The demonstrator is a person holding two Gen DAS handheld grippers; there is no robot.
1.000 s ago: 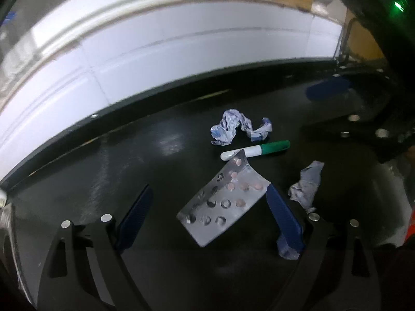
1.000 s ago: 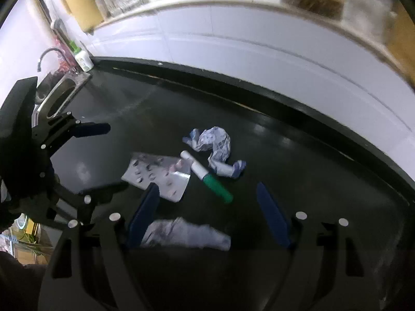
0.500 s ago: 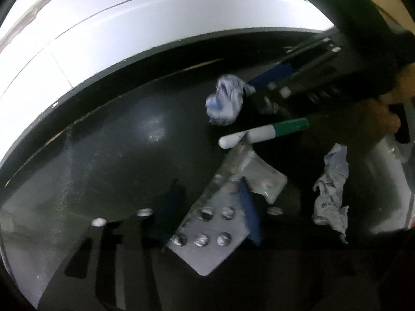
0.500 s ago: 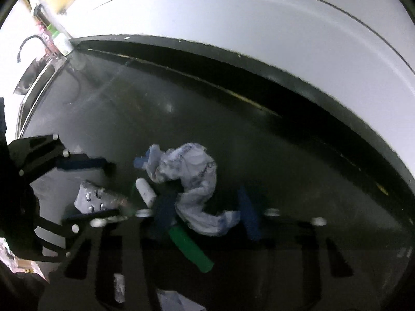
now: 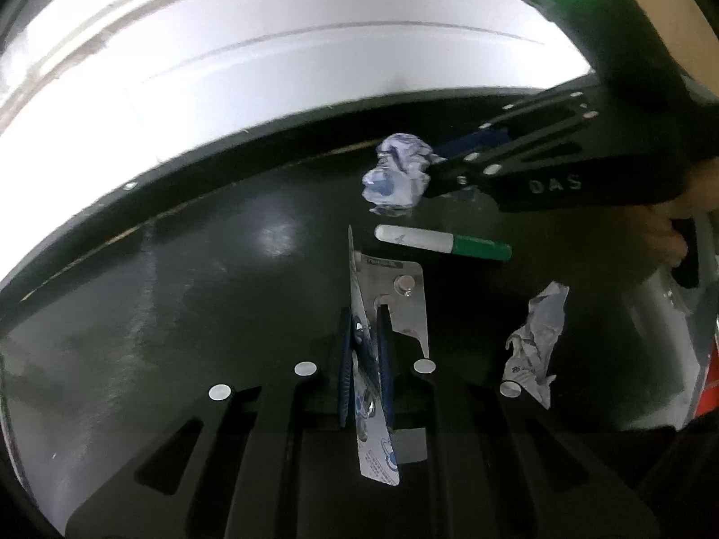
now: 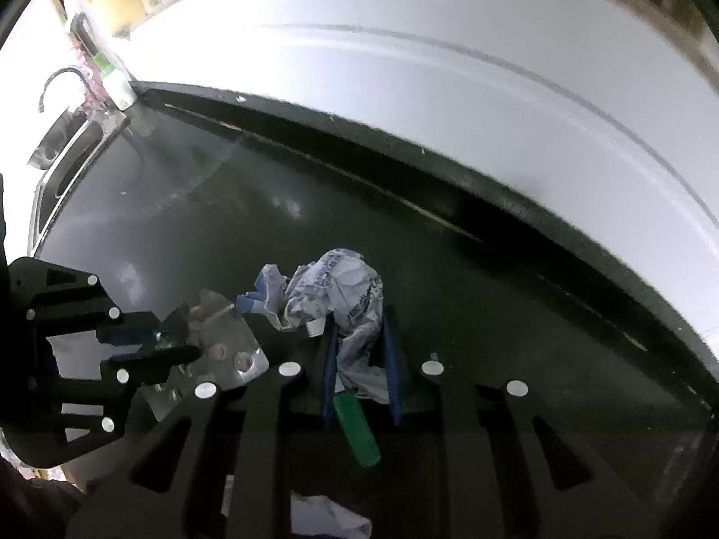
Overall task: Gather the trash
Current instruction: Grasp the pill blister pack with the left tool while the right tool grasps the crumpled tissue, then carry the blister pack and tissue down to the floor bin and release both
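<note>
In the left wrist view, nearest the lens at lower centre, the left gripper point(image 5: 365, 346) has its blue pads pressed almost together on the blister pack point(image 5: 373, 404), which stands edge-on between them; the pack's foil face point(image 5: 406, 296) shows just right of the pads. In the right wrist view, likewise at lower centre, the right gripper point(image 6: 359, 359) is drawn in around the tail of the crumpled wrapper point(image 6: 341, 296), pads touching the paper on both sides, with the bulk of the wad bulging beyond the tips.

So two pieces look gripped, though I cannot tell whether either is clear of the dark countertop point(image 5: 179, 292) yet.

Left to collect: the green-capped marker point(image 5: 442, 242), lying flat in the middle of the left view just beyond the pack and passing under the right gripper's pads in the other view, and a second crumpled paper point(image 5: 534, 341) at the right edge of the left view. Farther back runs the white backsplash point(image 5: 269, 72); a sink point(image 6: 63, 143) sits at the upper left of the right view. No bin is visible, so nothing appears deposited, and the task seems at an early stage.
</note>
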